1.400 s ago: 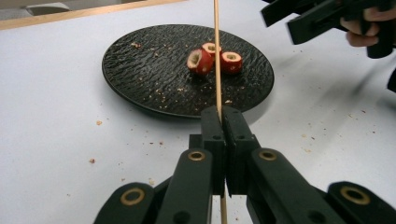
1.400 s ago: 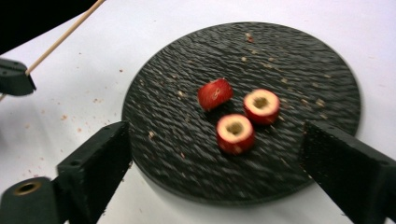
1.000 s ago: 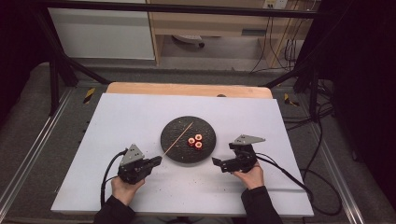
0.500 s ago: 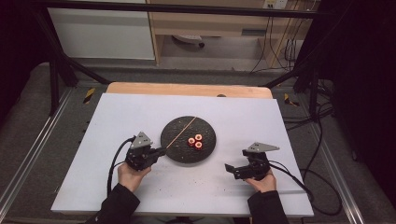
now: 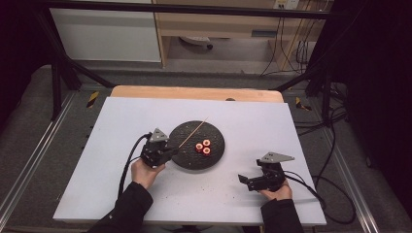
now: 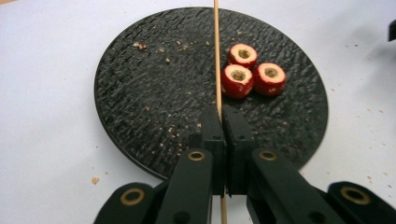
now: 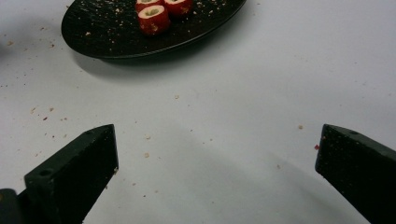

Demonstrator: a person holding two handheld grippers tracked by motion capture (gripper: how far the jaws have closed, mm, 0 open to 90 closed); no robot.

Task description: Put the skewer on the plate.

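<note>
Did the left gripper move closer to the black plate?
Yes. The left gripper slid up and right to the black plate's near edge, now shut on the skewer.

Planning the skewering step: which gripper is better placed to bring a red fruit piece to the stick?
Right, probably. The right gripper is open and holds nothing, on the table short of the black plate. The left gripper is shut on the wooden skewer, beside the three red cored fruit pieces.
</note>
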